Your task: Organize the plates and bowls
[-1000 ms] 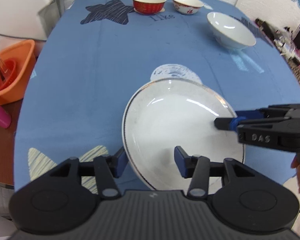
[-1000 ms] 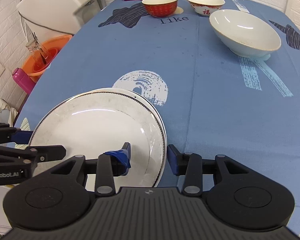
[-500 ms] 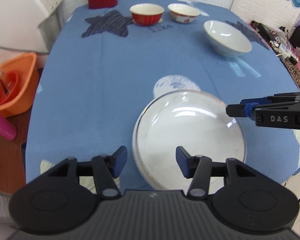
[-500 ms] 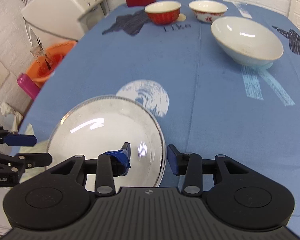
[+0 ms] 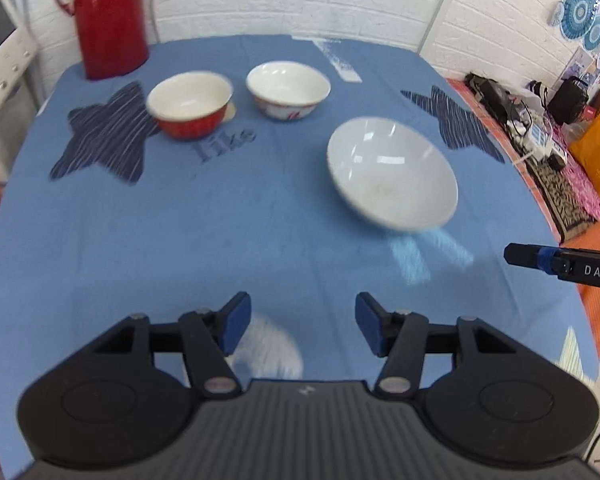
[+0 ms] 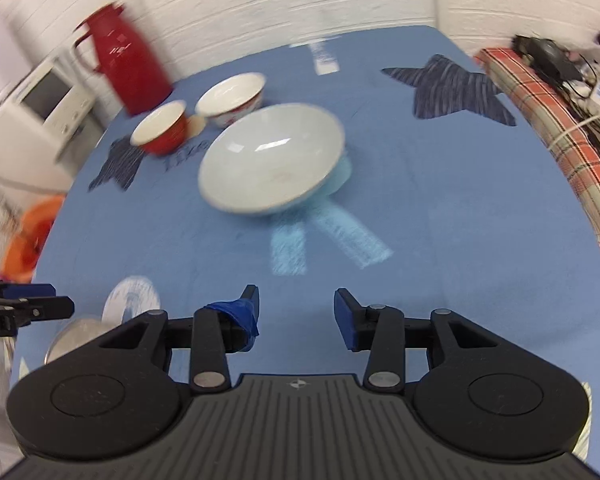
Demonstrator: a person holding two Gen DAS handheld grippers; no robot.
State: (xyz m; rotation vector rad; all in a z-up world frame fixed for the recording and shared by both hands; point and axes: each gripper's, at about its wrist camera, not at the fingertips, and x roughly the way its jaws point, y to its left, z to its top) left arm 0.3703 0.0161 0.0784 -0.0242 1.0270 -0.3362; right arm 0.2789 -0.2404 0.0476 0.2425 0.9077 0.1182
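Both grippers have lifted off the stacked white plates [image 6: 70,338], now at the near left table edge. Left gripper [image 5: 298,328] and right gripper [image 6: 296,316] hover spread, holding nothing. Ahead sits the large white ceramic bowl [image 5: 392,172]; beyond it, the red-sided bowl [image 5: 188,104], the white red-patterned bowl [image 5: 288,90] and the red thermos jug [image 5: 110,16].

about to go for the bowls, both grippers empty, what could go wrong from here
1. The large white bowl has a wide, shallow-sloped rim; the right gripper fingers may slip off it.
2. The red bowl and the small white bowl stand close together, so reaching for one could knock the other.
3. Both views are motion-blurred; moving this fast risks misjudging the approach.
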